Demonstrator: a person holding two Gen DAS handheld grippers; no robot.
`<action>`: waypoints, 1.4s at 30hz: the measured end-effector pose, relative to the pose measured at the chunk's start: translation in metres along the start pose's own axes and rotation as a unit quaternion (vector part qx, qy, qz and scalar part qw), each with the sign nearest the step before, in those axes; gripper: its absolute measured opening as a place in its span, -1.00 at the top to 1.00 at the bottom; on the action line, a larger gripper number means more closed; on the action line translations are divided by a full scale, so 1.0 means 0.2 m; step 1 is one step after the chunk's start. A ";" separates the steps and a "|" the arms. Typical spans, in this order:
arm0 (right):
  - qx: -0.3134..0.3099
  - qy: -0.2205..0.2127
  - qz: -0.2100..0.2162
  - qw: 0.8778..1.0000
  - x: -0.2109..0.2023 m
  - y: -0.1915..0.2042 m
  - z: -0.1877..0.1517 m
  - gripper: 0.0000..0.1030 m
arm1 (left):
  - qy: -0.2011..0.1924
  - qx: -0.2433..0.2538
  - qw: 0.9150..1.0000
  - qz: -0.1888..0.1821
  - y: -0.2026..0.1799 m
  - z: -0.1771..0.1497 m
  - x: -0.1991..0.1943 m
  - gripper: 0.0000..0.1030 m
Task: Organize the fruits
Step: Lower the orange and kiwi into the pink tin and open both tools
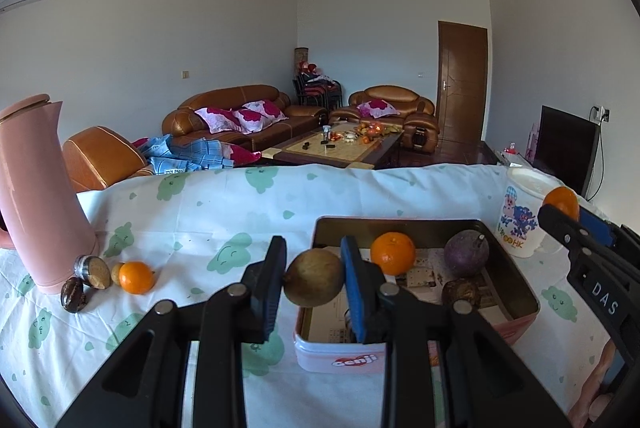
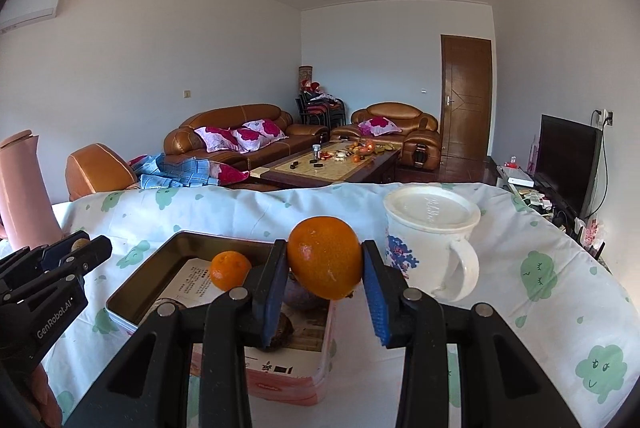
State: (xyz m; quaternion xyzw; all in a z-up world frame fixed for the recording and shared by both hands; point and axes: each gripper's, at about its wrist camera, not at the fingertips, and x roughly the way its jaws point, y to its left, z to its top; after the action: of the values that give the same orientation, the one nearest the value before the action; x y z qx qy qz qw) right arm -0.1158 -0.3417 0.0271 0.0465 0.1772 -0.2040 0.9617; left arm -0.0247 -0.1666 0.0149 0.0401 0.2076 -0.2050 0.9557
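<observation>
My left gripper (image 1: 314,278) is shut on a brownish round fruit (image 1: 314,278), held just above the near left corner of the open tin box (image 1: 516,292). Inside the box lie an orange (image 1: 393,253), a purple passion fruit (image 1: 466,252) and a darker wrinkled one (image 1: 461,292). My right gripper (image 2: 325,264) is shut on a large orange (image 2: 325,264), hanging over the right side of the tin box (image 2: 132,298), where a small orange (image 2: 230,270) shows. On the cloth at the left rest another orange (image 1: 136,277), a dark passion fruit (image 1: 74,294) and a small yellowish fruit (image 1: 116,272).
A pink jug (image 1: 36,195) stands at the table's left end, with a small jar (image 1: 94,270) lying at its foot. A white lidded mug (image 2: 432,240) stands right of the box. The patterned tablecloth (image 1: 224,211) drops off at the far edge; sofas lie beyond.
</observation>
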 end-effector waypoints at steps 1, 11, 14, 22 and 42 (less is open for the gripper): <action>0.007 0.001 -0.004 1.000 0.00 -0.02 0.00 0.26 | 0.000 0.001 1.000 -0.005 -0.02 0.01 0.01 0.42; 0.019 0.028 0.012 0.999 0.12 -0.02 0.00 0.26 | 0.013 0.015 1.000 -0.023 -0.17 0.04 0.17 0.42; 0.004 0.040 0.022 0.999 0.17 0.04 0.00 0.26 | 0.023 0.006 1.000 -0.019 -0.16 0.04 0.22 0.42; -0.031 0.077 0.028 0.996 0.27 0.14 -0.04 0.25 | 0.041 0.021 0.999 -0.008 -0.17 0.03 0.29 0.42; -0.019 0.140 0.081 0.987 0.38 0.16 -0.07 0.17 | 0.090 0.034 0.995 -0.012 -0.20 0.01 0.38 0.39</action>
State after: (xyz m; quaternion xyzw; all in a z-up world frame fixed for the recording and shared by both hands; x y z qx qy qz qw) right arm -0.0415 -0.3388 -0.0132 0.0709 0.3093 -0.1134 0.9415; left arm 0.0229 -0.2309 -0.0131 0.0887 0.2858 -0.2187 0.9288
